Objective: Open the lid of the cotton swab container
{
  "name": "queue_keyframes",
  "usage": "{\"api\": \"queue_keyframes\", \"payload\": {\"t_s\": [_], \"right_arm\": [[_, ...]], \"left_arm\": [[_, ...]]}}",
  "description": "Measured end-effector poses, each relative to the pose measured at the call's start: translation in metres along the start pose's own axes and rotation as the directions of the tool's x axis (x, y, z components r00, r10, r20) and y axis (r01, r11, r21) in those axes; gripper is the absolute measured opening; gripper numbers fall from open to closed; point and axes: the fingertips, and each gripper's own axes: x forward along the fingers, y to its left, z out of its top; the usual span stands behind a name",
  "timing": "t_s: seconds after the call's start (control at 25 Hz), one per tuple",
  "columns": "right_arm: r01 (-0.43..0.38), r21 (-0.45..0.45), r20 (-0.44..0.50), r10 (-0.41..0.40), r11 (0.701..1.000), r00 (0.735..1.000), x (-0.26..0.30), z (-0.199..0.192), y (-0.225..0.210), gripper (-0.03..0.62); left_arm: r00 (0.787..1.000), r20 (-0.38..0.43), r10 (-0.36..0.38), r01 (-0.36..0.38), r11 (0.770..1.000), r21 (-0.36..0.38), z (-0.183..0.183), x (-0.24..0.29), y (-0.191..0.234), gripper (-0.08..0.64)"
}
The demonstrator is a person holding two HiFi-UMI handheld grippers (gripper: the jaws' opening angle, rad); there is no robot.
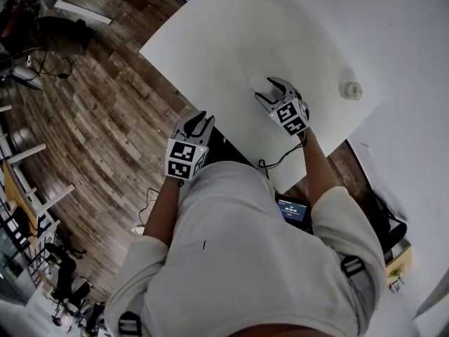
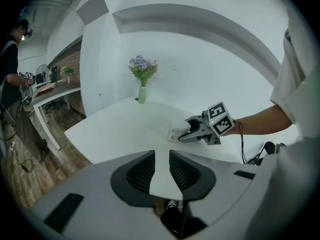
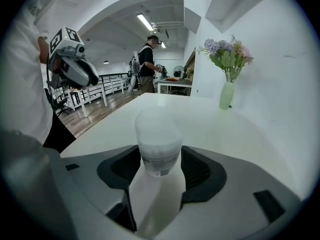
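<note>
Right claw (image 3: 160, 166) stood spread around the upright cotton swab container (image 3: 158, 144) near the desk (image 1: 210, 41) edge, apparently to steady its body. Left claw (image 2: 161, 170), narrowly parted and empty, hovered nearby, free for the lid (image 3: 157, 120).

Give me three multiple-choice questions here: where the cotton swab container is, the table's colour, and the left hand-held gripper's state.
1. Where is the cotton swab container?
A. under the table
B. between the right hand-held gripper jaws
C. between the left hand-held gripper jaws

2. What colour is the table?
A. white
B. black
C. red

3. The left hand-held gripper is:
A. clamped on a lid
B. clamped on the container
C. empty

Answers:
1. B, the right gripper view shows it standing between those jaws.
2. A, the head view shows a white top.
3. C, only table shows through its jaw gap.
</note>
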Motion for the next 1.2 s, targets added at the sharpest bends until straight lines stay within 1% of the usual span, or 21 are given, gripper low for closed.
{"api": "queue_keyframes", "payload": {"t_s": [0.08,0.16,0.28,0.52,0.76,0.96,1.08,1.2], "right_arm": [[-0.010,-0.007,-0.003,0.010,1.000,1.000,0.008,0.001,0.001,0.249],[-0.014,-0.018,-0.002,0.014,1.000,1.000,0.012,0.002,0.003,0.226],[-0.022,-0.019,0.002,0.022,1.000,1.000,0.013,0.006,0.011,0.221],[-0.048,0.059,0.041,0.045,0.997,0.998,0.003,0.021,0.021,0.215],[-0.082,0.127,0.085,0.071,0.989,0.994,-0.019,0.038,0.034,0.215],[-0.079,0.140,0.115,0.063,0.987,0.991,-0.042,0.052,0.037,0.215],[-0.051,0.147,0.129,0.032,0.988,0.991,-0.058,0.062,0.040,0.215],[-0.010,0.159,0.135,-0.012,0.987,0.991,-0.078,0.068,0.041,0.215]], "left_arm": [[1.000,-0.002,0.011,-0.011,1.000,-0.012,-0.003,-0.004,0.004,0.100],[1.000,0.000,0.019,-0.019,1.000,-0.023,-0.006,-0.008,0.008,0.100],[1.000,0.004,0.024,-0.024,0.999,-0.031,-0.009,-0.014,0.012,0.101],[1.000,0.012,-0.002,0.003,1.000,-0.013,-0.004,-0.010,0.012,0.100],[0.997,0.022,-0.068,0.067,0.997,0.034,0.008,-0.001,0.003,0.100],[0.991,0.035,-0.128,0.125,0.988,0.088,0.026,0.012,-0.008,0.100],[0.982,0.043,-0.182,0.175,0.976,0.132,0.037,0.018,-0.016,0.101],[0.967,0.054,-0.248,0.235,0.955,0.183,0.052,0.024,-0.031,0.100]]}}
